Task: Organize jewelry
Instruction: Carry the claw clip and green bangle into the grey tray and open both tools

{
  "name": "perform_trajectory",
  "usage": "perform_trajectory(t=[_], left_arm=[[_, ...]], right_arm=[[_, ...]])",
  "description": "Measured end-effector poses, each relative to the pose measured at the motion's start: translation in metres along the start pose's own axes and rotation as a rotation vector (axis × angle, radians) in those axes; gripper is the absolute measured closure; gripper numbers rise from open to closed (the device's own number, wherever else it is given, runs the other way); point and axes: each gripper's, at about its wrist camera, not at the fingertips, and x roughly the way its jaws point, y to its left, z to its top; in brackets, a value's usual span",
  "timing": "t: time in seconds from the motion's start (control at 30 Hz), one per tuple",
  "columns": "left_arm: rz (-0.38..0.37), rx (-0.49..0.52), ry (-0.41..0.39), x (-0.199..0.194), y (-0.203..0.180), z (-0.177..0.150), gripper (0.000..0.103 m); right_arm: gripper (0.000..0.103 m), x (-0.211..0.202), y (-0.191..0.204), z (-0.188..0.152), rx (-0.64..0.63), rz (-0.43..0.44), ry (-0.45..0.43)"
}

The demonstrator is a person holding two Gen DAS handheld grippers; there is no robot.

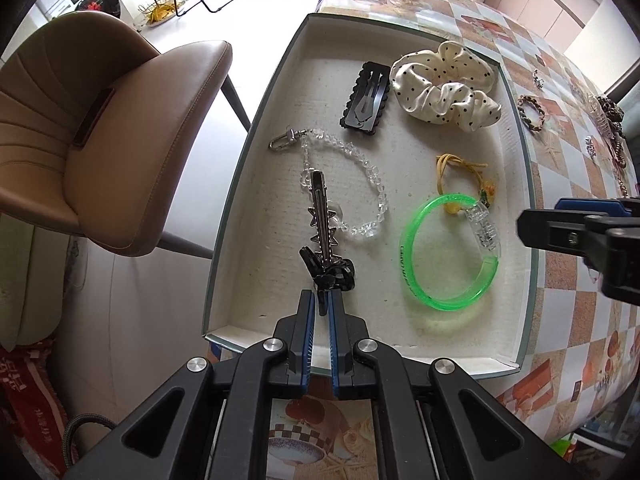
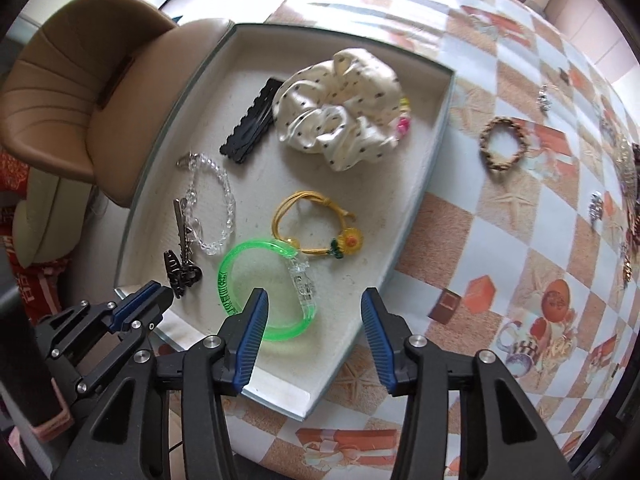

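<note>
A: Where do the two claws stand?

B: The left claw (image 1: 321, 300) is pinched tight on the black end of a metal hair clip (image 1: 322, 224), whose far end lies across the clear bead chain (image 1: 360, 184) in the tray (image 1: 256, 128). The right claw (image 2: 314, 308) hangs over the tray's near corner, jaws well apart, nothing between the pads.

A: And what's under it?

B: The green bangle (image 2: 260, 292), flat on the tray floor; the left pad covers part of its rim in the right wrist view. Just beyond lies the yellow cord tie (image 2: 316, 220) with its flower, touching the bangle's clear clasp.

A: Anything else in the tray?

B: A black snap clip (image 1: 366, 98) and a dotted cream scrunchie (image 1: 444, 88) at the far end, side by side.

A: And outside it?

B: A braided brown band (image 2: 505, 145) on the checked table (image 2: 500, 240), with small pieces near the far right edge, too small to name. A tan chair (image 1: 100, 132) stands beside the table.
</note>
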Motion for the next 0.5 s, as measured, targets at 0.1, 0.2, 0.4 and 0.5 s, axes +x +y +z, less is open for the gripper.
perform_trajectory(t=[0.1, 0.2, 0.4, 0.5], left_arm=[[0.000, 0.001, -0.002, -0.003, 0.000, 0.000, 0.093], [0.005, 0.009, -0.006, -0.010, -0.001, 0.001, 0.093], [-0.005, 0.033, -0.012, -0.022, -0.004, 0.003, 0.093], [-0.014, 0.050, -0.010, -0.027, -0.008, 0.004, 0.093]], right_arm=[[0.048, -0.014, -0.012, -0.007, 0.019, -0.001, -0.011], [0.043, -0.025, -0.024, -0.016, 0.043, -0.002, -0.019], [0.034, -0.045, -0.046, -0.038, 0.075, -0.010, -0.038], [0.032, -0.052, -0.058, -0.047, 0.126, -0.014, -0.057]])
